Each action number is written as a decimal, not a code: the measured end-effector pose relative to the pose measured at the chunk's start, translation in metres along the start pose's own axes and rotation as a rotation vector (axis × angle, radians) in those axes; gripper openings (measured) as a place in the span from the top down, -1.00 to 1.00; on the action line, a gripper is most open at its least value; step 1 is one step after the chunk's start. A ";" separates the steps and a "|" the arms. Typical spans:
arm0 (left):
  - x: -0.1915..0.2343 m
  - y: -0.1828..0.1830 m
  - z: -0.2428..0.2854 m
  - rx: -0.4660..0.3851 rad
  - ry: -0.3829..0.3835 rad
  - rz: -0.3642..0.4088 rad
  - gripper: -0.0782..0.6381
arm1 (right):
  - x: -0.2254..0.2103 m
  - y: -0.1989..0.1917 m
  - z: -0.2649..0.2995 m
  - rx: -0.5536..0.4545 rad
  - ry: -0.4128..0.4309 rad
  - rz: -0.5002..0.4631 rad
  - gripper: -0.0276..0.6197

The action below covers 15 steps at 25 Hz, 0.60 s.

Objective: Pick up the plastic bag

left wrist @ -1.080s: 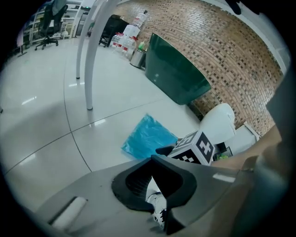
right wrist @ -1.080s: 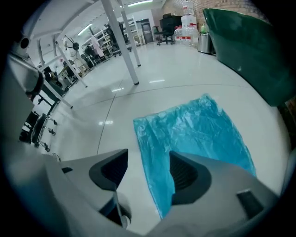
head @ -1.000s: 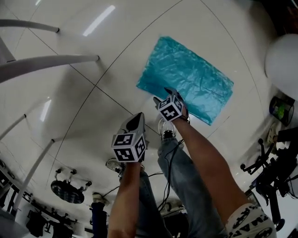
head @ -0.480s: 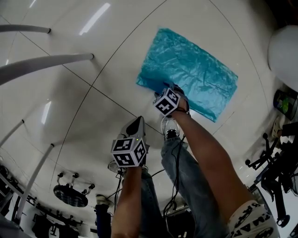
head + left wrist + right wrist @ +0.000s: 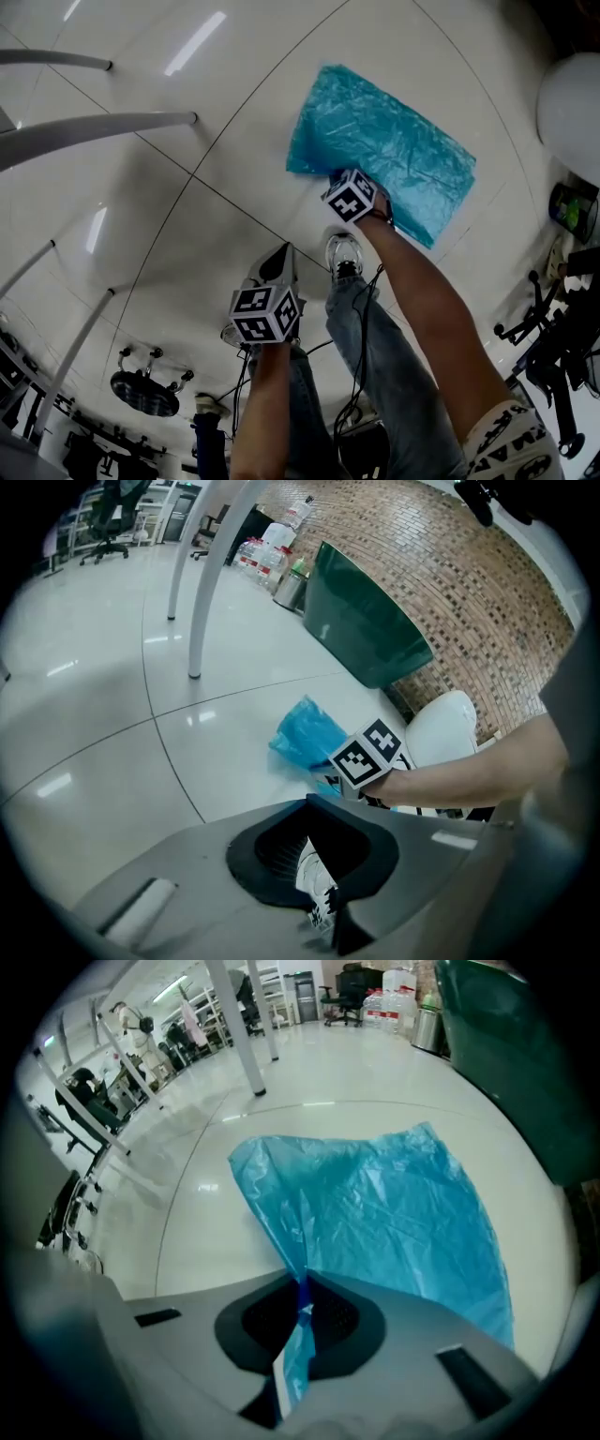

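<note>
Glossy white tiled floor (image 5: pixel 141 234), white table legs (image 5: pixel 94 127), brick wall (image 5: pixel 450 564)

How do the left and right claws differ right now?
Grip: the right claw has just closed, pinching an edge of the blue plastic bag. The left claw has its jaws together on nothing.
Place: the right claw is down at the bag on the floor. The left claw hangs back near the person's shoe, clear of the bag.
Shared: both point downward.
</note>
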<state>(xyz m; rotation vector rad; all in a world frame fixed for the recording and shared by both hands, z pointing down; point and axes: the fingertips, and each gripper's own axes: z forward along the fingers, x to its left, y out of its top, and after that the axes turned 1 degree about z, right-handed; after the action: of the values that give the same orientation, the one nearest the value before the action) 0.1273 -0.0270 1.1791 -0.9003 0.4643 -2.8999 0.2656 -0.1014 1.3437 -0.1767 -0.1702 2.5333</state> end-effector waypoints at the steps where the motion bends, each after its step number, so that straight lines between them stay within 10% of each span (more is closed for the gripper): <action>1: -0.005 0.003 -0.008 -0.006 0.001 0.000 0.78 | 0.001 0.003 -0.015 -0.035 0.007 0.037 0.91; 8: -0.067 0.071 -0.090 -0.128 -0.023 0.051 0.78 | 0.021 0.040 -0.159 -0.330 0.119 0.336 0.90; 15: -0.145 0.131 -0.235 -0.257 -0.022 0.073 0.78 | 0.076 0.095 -0.368 -0.569 0.205 0.372 0.89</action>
<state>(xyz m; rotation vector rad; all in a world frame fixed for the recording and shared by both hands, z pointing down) 0.1118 -0.0674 0.8759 -0.9224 0.8640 -2.8039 0.2112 -0.1053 0.9600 -0.7478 -0.8430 2.7386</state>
